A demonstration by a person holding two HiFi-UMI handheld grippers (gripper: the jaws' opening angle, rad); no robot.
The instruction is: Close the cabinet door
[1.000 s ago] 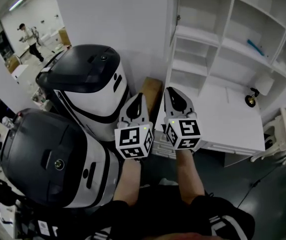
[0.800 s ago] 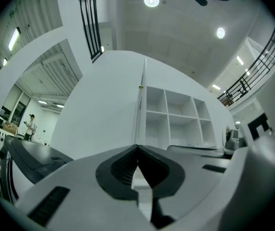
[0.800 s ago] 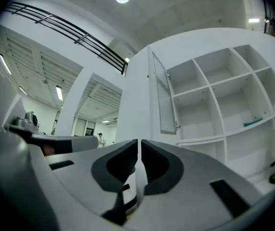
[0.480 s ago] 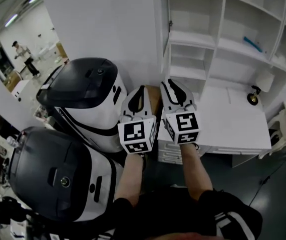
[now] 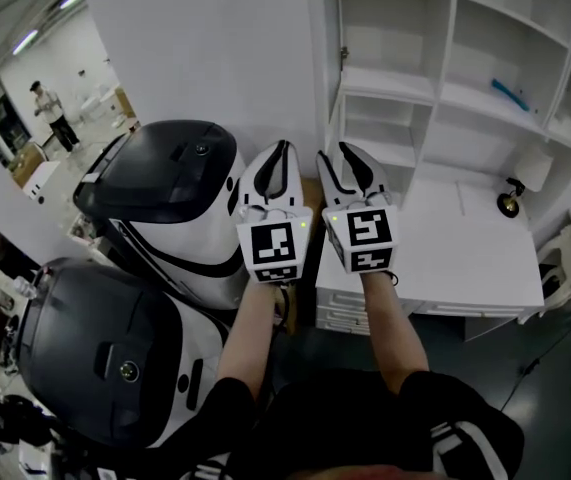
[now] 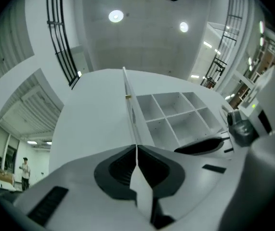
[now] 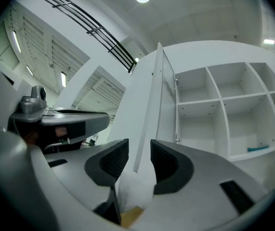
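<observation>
Right gripper (image 7: 138, 159): jaws opening, roughly half apart. The cabinet door (image 7: 165, 105) edge stands in the gap and the pads do not press it.
Left gripper (image 6: 136, 152): jaws closed together and empty (idle alongside).
Door: swung wide from the shelves (image 5: 405, 88), edge-on to both grippers, likely lined up for a grasp.
Change: a second ago the right jaws were together, and both grippers sat lower.

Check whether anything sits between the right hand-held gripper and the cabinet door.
Nothing visible. The right hand-held gripper is empty, its jaws opening, and the open cabinet door shows edge-on straight through their gap, apart from them.
</observation>
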